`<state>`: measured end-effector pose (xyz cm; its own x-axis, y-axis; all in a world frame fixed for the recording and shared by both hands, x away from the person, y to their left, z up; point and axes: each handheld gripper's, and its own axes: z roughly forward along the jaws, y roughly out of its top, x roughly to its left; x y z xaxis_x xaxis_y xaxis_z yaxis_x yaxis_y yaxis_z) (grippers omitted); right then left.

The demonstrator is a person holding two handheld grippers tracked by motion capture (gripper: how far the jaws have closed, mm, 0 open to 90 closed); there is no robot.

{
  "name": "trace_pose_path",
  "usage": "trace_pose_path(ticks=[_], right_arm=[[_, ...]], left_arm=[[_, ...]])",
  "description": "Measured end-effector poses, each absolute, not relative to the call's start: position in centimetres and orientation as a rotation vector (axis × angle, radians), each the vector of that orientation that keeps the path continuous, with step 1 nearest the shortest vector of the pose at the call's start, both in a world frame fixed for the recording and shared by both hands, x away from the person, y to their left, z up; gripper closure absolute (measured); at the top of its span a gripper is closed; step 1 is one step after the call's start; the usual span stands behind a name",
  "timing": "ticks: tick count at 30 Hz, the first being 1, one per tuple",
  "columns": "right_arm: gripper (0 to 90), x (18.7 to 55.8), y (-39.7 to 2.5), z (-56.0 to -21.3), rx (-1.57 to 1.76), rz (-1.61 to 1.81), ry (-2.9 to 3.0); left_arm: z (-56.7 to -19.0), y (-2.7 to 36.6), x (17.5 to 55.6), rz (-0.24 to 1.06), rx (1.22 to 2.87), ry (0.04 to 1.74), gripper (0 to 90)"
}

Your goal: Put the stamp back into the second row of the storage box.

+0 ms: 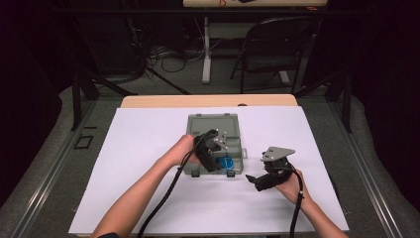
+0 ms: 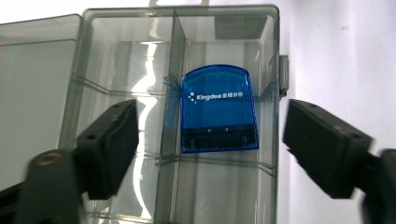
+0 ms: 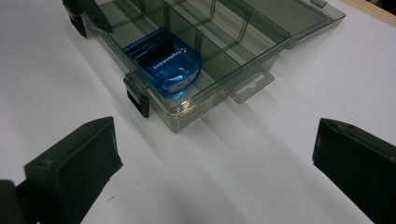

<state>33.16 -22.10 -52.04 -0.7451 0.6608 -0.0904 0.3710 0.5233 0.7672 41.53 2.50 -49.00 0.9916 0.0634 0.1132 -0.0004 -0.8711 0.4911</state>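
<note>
The blue translucent plastic card reader (image 2: 218,109) is sat in the right-hand row of the open smoky-grey plastic compartment box (image 1: 198,126), near its front-right corner. Left gripper (image 2: 210,149) is held wide open over it, nothing gripped; right gripper (image 3: 210,172) is parked open on the white sheet (image 1: 148,198), empty too. Prob best if the jaws are dropped straight down btwn the dividers w/o clipping them, then closed gently.

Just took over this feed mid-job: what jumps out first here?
The bright blue device stands out, lying in one compartment of the open clear grey organizer box at the middle of the white sheet. The left gripper hovers over it, jaws open; the right gripper waits, open, on the sheet beside the box.
</note>
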Motion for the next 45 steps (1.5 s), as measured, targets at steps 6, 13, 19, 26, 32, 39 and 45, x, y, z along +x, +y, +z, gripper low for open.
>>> trace_pose_path(ticks=[6,13,19,26,32,39,45], right_arm=[[0.0,33.2,-22.1,-52.0,0.854,1.076,2.395],[0.0,33.2,-22.1,-52.0,0.855,1.076,2.397],[0.0,33.2,-22.1,-52.0,0.858,1.077,2.394],[0.0,33.2,-22.1,-52.0,0.858,1.078,2.392],[0.0,33.2,-22.1,-52.0,0.862,1.069,2.399],[0.0,33.2,-22.1,-52.0,0.861,1.071,2.396],[0.0,33.1,-22.1,-52.0,0.859,1.077,2.39]], left_arm=[[-48.5,3.6,40.9,0.216,2.594,0.072,7.5],[-48.5,5.0,40.0,0.243,2.575,0.098,1.4],[-48.8,6.0,39.4,0.265,2.565,0.118,0.2],[-49.1,6.8,38.9,0.283,2.561,0.122,0.1],[-49.3,7.3,38.6,0.304,2.556,0.134,0.1],[-49.2,7.6,38.5,0.338,2.555,0.139,0.1],[-49.2,7.8,38.5,0.331,2.544,0.143,0.1]])
